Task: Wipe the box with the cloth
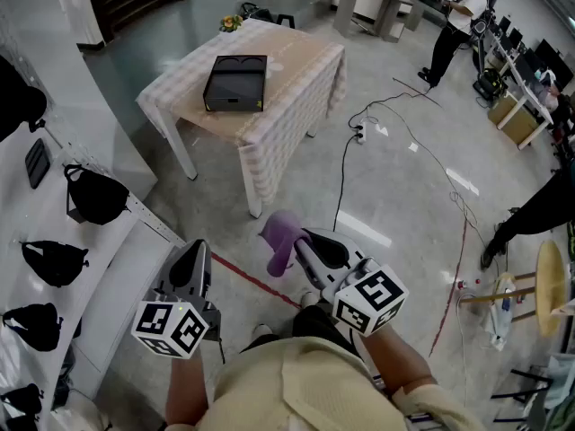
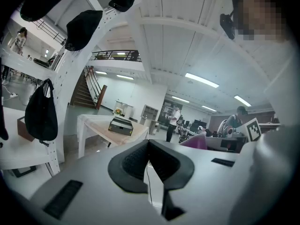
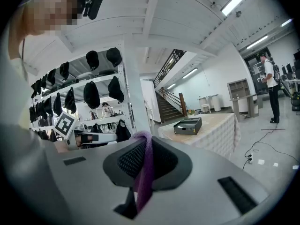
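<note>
A black box (image 1: pixel 236 83) lies on a table with a checked cloth cover (image 1: pixel 296 70), well ahead of me; it also shows far off as the box (image 2: pixel 121 125) and the box (image 3: pixel 187 125). My right gripper (image 1: pixel 301 245) is shut on a purple cloth (image 1: pixel 280 238), which hangs from its jaws; the cloth (image 3: pixel 144 168) runs pinched between the pads. My left gripper (image 1: pixel 191 272) is shut with nothing between its jaws, held beside the right one. Both are far short of the table.
White shelving with black caps and bags (image 1: pixel 90 196) stands close on my left. A cable and power strip (image 1: pixel 364 133) lie on the floor right of the table. A person (image 1: pixel 454 25) stands at the back right, by desks. A wooden stool (image 1: pixel 548 285) stands at right.
</note>
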A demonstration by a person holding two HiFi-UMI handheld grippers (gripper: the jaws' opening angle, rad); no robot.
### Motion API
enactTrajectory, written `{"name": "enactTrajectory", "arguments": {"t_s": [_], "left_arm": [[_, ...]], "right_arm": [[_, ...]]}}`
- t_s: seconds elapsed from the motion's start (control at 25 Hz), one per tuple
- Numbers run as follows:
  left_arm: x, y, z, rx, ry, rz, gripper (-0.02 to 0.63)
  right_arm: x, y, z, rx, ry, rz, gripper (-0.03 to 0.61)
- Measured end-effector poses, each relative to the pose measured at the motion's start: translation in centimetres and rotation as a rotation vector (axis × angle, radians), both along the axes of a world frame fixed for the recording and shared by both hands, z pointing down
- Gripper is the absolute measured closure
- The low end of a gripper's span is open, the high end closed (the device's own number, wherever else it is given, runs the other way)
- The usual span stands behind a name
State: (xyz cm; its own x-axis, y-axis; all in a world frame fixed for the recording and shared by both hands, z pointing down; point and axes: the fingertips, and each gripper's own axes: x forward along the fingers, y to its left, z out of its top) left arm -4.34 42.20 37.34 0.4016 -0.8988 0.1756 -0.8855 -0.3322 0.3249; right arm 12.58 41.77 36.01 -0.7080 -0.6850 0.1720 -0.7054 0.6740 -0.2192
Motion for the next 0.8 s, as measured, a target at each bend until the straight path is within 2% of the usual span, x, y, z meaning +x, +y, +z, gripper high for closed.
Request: {"name": "enactTrajectory", "arguments": {"t_s": [0.24,0.48,0.68,0.8], "left_arm": [[-0.9,0.0,0.1,0.006,-0.017,0.009,0.598],[-2.2,0.8,0.7,0.021,-0.019,0.047,0.598],[-4.0,1.5,1.8,-0.004,-0.019,0.058,0.598],[-4.8,1.2,2.7,-0.026,-0.016,0.063,0.598]], "right_arm": [[-1.1,-0.2,0.0,-0.026,-0.063,-0.004,0.532],[-3.2,-0.9,0.9,-0.049,-0.073,-0.005,0.532],[-5.4,-1.0,1.6,-0.090,-0.115,0.003,0.532],[-6.6,-0.7,2.1,-0.102,-0.105,-0.017,0.532]]}}
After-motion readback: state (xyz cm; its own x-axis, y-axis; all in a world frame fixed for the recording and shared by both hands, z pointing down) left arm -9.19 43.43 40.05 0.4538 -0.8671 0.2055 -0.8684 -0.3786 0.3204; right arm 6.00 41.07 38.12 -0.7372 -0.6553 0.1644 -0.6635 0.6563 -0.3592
